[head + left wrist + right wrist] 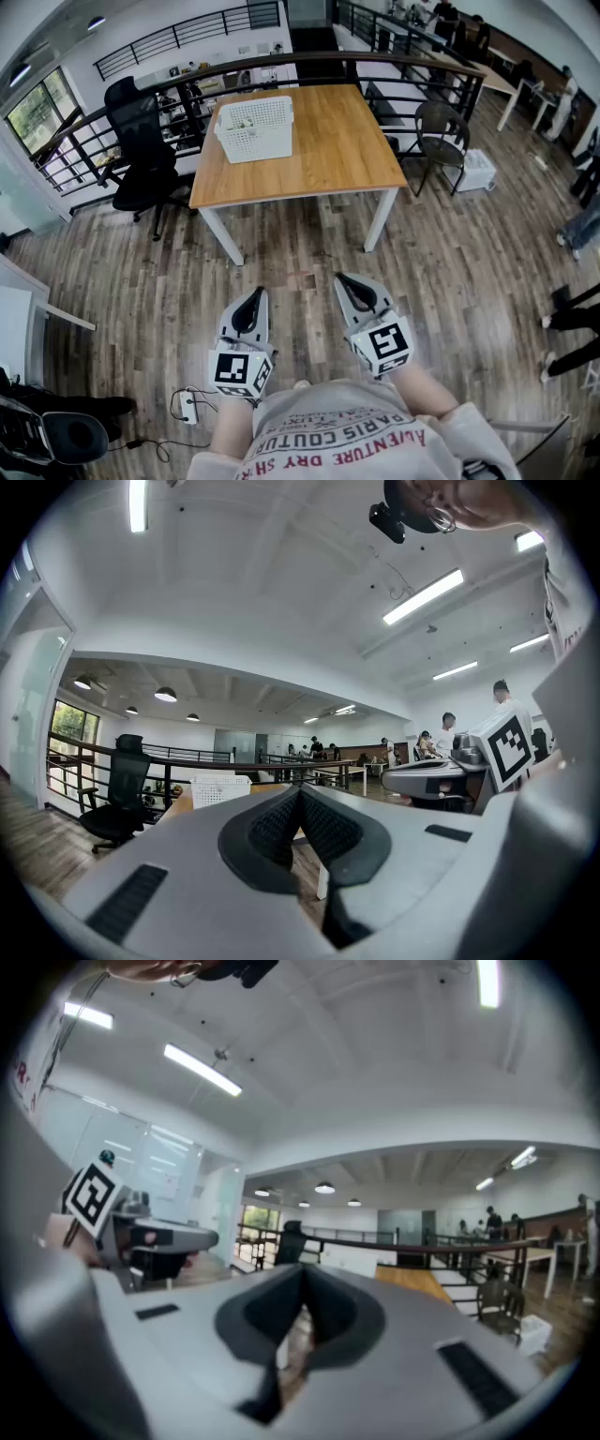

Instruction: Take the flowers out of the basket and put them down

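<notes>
A white lattice basket (255, 127) stands on the far left part of a wooden table (328, 150); pale green flower bits (246, 120) show inside it. Both grippers hover over the floor close to my body, well short of the table. My left gripper (253, 298) is shut with nothing in it, and so is my right gripper (351, 281). In the left gripper view the jaws (300, 795) meet, with the basket (220, 789) far ahead. In the right gripper view the jaws (302, 1277) are also together, and the table (412, 1284) lies beyond them.
A black office chair (141, 141) stands left of the table and a dark chair (439, 131) at its right end. A railing (375, 66) runs behind the table. A white box (476, 171) and a power strip (187, 405) lie on the floor. People stand at far right.
</notes>
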The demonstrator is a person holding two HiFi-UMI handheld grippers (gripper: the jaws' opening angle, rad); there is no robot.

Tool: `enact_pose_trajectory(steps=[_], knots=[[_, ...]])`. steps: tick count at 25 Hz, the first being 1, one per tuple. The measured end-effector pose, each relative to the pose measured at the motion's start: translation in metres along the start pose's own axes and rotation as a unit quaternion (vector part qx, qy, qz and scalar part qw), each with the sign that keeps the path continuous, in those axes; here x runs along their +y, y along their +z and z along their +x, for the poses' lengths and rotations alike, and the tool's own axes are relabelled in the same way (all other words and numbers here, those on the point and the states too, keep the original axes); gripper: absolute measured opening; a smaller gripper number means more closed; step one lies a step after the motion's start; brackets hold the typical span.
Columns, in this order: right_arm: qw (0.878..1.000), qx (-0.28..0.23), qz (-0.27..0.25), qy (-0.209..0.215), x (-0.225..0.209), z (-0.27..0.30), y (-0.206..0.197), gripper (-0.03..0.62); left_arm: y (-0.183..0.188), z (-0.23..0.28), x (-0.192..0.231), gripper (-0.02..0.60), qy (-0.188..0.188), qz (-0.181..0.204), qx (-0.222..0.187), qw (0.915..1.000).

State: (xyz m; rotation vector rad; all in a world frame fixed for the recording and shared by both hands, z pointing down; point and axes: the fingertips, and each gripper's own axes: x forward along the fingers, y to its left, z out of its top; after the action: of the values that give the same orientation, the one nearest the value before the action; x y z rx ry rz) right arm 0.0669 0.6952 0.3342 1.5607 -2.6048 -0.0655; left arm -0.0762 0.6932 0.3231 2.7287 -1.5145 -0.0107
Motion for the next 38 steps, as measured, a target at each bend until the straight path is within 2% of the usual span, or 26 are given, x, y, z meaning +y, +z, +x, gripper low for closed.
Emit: enact_pose_trajectory(steps=[11, 19, 25, 29, 33, 38], knots=[[1.0, 0.014, 0.009, -0.003, 0.0, 0.02, -0.014, 0.032, -0.011, 0.012, 0.018, 0.011, -0.006, -0.011, 0.004, 0.9999], [0.998, 0.026, 0.05, -0.013, 0.018, 0.054, -0.022, 0.034, -0.021, 0.016, 0.06, 0.011, -0.019, -0.02, 0.017, 0.9995], [0.998, 0.026, 0.046, -0.017, 0.028, 0.078, -0.015, 0.034, -0.021, 0.02, 0.09, 0.011, -0.027, -0.027, 0.025, 0.999], [0.998, 0.043, 0.052, -0.014, 0.029, 0.097, -0.024, 0.034, -0.032, 0.025, 0.107, 0.011, -0.018, -0.044, 0.034, 0.9983], [0.998, 0.042, 0.049, -0.002, 0.025, 0.124, -0.032, 0.034, -0.041, 0.037, 0.126, 0.011, -0.005, -0.044, 0.036, 0.9984], [0.997, 0.044, 0.049, 0.032, -0.004, 0.176, -0.038, 0.034, -0.041, 0.072, 0.15, 0.011, 0.034, -0.04, 0.038, 0.9979]])
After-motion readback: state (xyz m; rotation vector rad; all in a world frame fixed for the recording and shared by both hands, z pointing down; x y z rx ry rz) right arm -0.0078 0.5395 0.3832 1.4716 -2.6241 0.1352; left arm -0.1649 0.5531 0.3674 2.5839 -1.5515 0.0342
